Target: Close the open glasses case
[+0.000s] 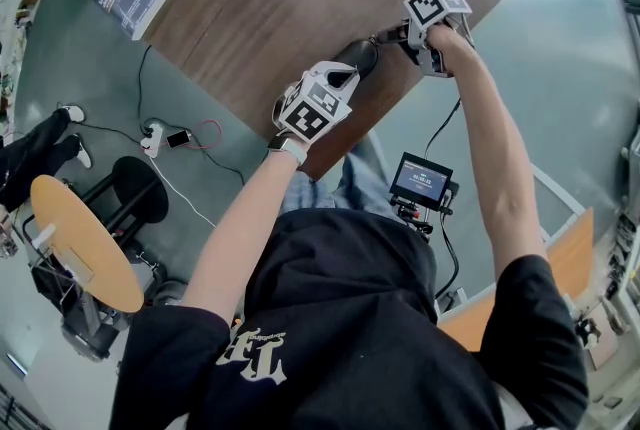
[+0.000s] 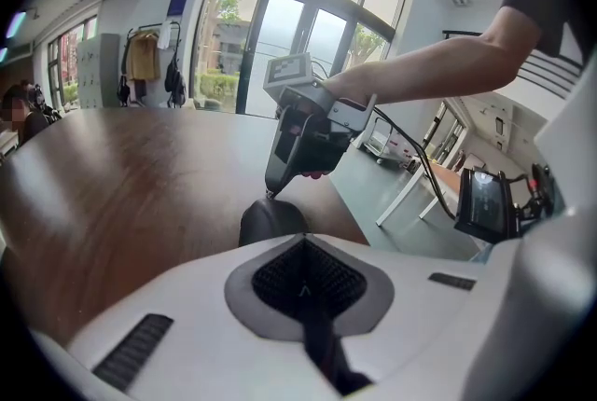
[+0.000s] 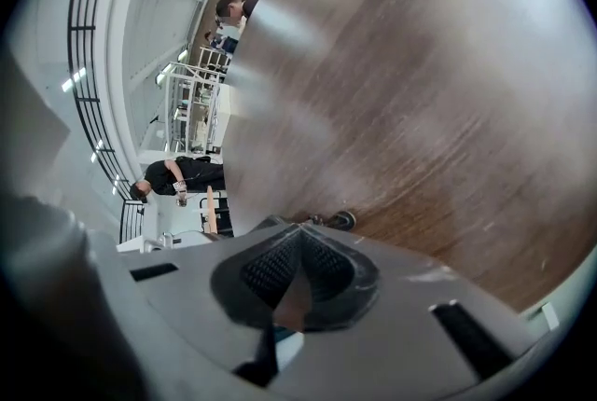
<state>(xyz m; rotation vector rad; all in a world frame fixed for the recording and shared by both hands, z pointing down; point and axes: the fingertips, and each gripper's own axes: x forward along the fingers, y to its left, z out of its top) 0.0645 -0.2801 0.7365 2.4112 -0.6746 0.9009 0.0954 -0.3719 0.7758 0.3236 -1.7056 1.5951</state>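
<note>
Glasses case (image 1: 357, 58): dark, lying on table (image 1: 250, 8) just ahead of left gripper (image 1: 343, 78), whose jaws are sitting together, empty. Right gripper (image 1: 384, 39), jaws likewise together, is touching its tip to the lid. Step: apparently the final closing; next move is calling for a firm downward press.

Both arms reach forward over the near edge of the desk (image 1: 300, 8). The left arm (image 1: 235, 238) stretches straight out, and the left claw (image 1: 347, 75) sits low over that edge, jaws pressed together with nothing between them. The right arm (image 1: 495, 148) extends further along the edge. The right claw (image 1: 388, 37) tilts tip-down toward the wood, its jaws also together.
</note>
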